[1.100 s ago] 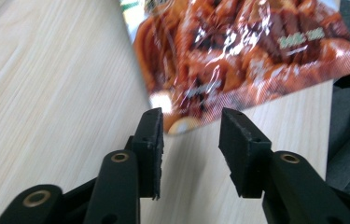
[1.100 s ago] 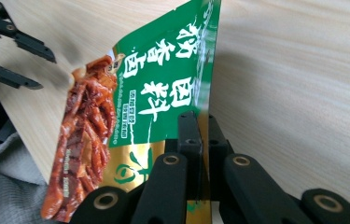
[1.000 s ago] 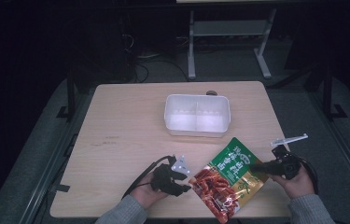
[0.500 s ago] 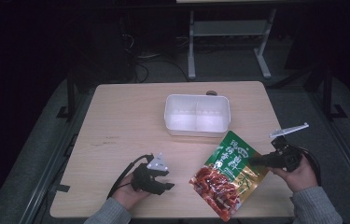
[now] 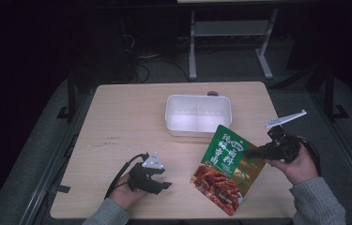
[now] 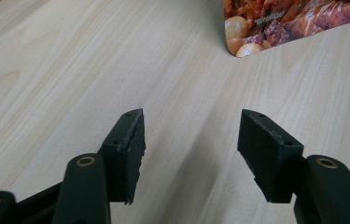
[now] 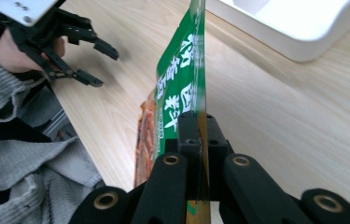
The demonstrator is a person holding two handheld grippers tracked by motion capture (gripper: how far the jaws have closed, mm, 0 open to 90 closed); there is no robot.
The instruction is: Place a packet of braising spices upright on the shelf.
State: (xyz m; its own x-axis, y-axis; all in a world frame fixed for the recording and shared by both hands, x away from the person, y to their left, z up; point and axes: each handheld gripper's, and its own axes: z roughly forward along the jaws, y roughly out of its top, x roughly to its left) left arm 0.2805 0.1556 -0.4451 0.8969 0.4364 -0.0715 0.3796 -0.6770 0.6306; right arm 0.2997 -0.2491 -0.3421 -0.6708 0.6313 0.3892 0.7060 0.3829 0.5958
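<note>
A green and red food pouch (image 5: 225, 168) hangs tilted over the table's front right, its lower red end near the wood. My right gripper (image 5: 251, 153) is shut on its right edge; in the right gripper view the jaws (image 7: 199, 122) pinch the pouch (image 7: 182, 79) edge-on. My left gripper (image 5: 164, 185) rests on the table to the left of the pouch, apart from it. Its jaws (image 6: 191, 140) have just been opening and stand open with nothing between them. The pouch's corner (image 6: 280, 18) lies ahead of them. The left gripper (image 7: 100, 65) is also seen in the right gripper view.
A white two-compartment container (image 5: 198, 115) stands at the middle back of the wooden table (image 5: 117, 117), just behind the pouch's top; its wall (image 7: 294, 23) is close in the right gripper view. Bare wood stretches across the left half. Dark floor and a metal frame lie beyond.
My left gripper has let go of the pouch's left edge, opened and drawn away to the left. My right gripper has risen, lifting the pouch's right side off the table.
</note>
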